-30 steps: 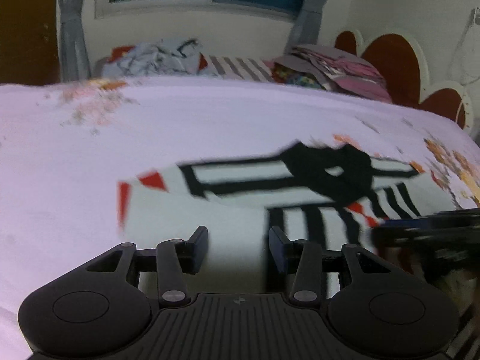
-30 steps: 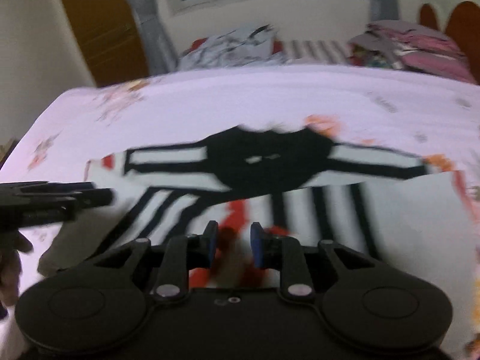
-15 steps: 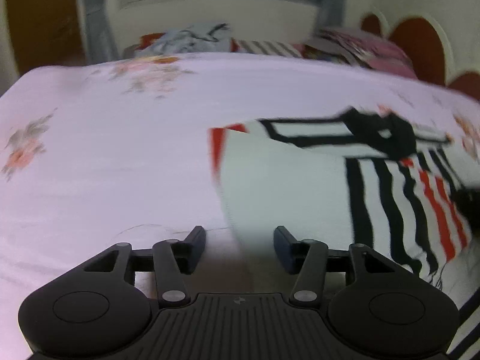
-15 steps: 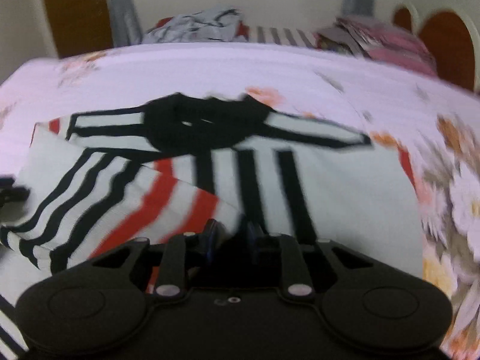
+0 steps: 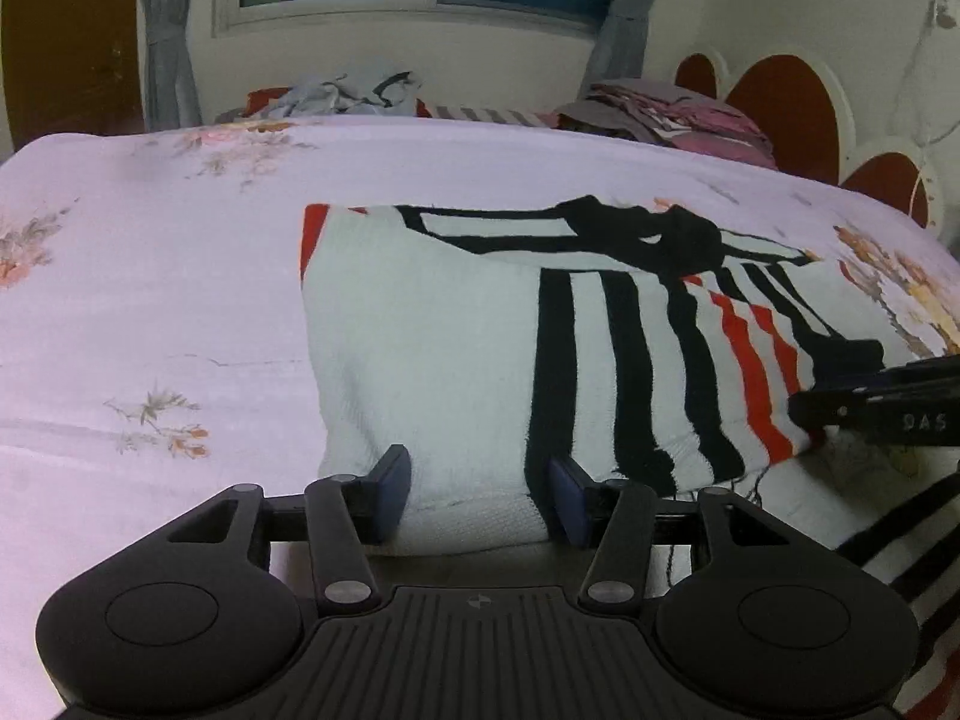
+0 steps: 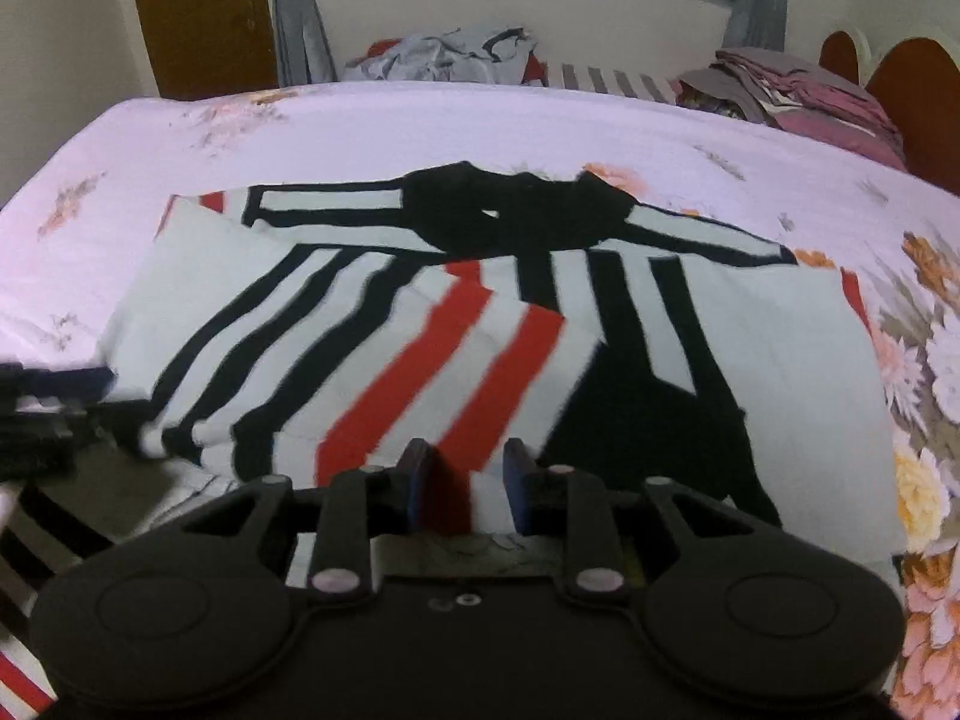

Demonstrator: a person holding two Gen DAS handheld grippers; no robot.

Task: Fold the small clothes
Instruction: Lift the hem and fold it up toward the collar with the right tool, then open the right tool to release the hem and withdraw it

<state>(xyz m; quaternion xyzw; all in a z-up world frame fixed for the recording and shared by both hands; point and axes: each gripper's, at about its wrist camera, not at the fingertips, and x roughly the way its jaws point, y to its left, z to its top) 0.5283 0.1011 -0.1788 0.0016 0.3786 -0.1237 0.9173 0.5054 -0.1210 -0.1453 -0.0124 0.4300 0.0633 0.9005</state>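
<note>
A white knitted garment with black and red stripes (image 5: 456, 360) lies flat on the bed with the pink floral sheet (image 5: 150, 300), its black collar at the far side. The left gripper (image 5: 480, 495) has its fingers spread wide, straddling the near white hem (no grip evident). The right gripper (image 6: 467, 486) shows fingers partly apart with the red-striped folded flap between them; actual contact cannot be told. Piled clothes (image 6: 444, 54) lie far behind.
</note>
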